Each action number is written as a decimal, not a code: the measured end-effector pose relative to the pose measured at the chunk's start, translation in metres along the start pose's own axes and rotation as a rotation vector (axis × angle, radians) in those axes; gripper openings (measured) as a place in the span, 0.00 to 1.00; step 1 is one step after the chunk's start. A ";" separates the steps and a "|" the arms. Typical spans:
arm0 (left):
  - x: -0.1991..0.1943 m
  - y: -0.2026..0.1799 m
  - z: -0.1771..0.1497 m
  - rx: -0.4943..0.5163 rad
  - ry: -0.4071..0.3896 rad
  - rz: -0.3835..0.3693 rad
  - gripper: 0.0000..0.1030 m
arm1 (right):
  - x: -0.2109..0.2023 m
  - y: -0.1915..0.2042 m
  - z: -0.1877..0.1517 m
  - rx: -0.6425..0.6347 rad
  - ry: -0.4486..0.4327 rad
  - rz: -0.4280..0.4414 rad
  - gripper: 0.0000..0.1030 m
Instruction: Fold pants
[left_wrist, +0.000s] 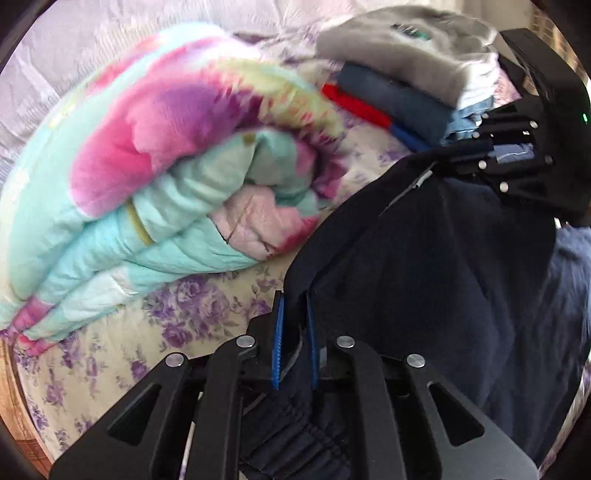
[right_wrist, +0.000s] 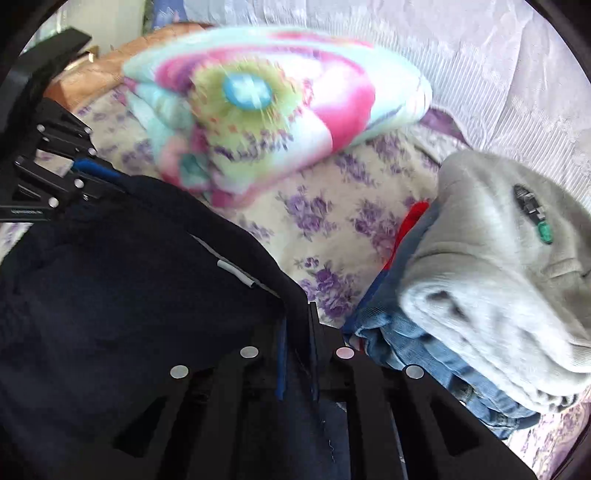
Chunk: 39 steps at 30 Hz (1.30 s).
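Dark navy pants (left_wrist: 424, 258) hang bunched between my two grippers above a floral bedsheet. In the left wrist view my left gripper (left_wrist: 295, 310) is shut, its blue pads pinching a fold of the navy cloth, and the gathered elastic waistband (left_wrist: 295, 432) lies just below them. Up at the right, my right gripper (left_wrist: 491, 157) holds another edge of the pants. In the right wrist view, the right gripper (right_wrist: 297, 325) is shut on the pants (right_wrist: 110, 277). A white drawstring tip (right_wrist: 236, 275) shows on the cloth. The left gripper (right_wrist: 86, 173) is at the upper left.
A folded pink, teal and green quilt (left_wrist: 147, 166) (right_wrist: 277, 103) lies on the floral bedsheet (left_wrist: 184, 310) (right_wrist: 332, 221). Beside it stands a stack of folded clothes with a grey sweater (left_wrist: 406, 48) (right_wrist: 498, 258) on top and jeans (right_wrist: 424, 354) below. White lace fabric (right_wrist: 498, 55) is behind.
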<state>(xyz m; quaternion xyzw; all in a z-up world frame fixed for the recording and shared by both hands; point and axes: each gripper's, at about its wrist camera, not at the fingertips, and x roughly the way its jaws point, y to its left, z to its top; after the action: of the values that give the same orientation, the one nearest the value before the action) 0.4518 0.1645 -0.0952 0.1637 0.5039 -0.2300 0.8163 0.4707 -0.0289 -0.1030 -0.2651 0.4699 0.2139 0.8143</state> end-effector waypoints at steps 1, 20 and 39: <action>0.010 -0.003 0.000 0.012 0.019 0.020 0.11 | 0.008 0.005 0.001 -0.019 0.009 -0.022 0.10; -0.026 -0.024 -0.021 0.014 -0.071 0.062 0.10 | -0.083 0.020 -0.007 -0.028 -0.145 0.023 0.10; -0.165 -0.128 -0.207 0.108 -0.268 -0.046 0.09 | -0.237 0.185 -0.198 -0.100 -0.169 0.221 0.07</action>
<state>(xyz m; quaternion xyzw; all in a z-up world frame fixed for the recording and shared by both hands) 0.1642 0.1949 -0.0422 0.1635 0.3811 -0.2950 0.8608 0.1206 -0.0357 -0.0197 -0.2333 0.4146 0.3469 0.8083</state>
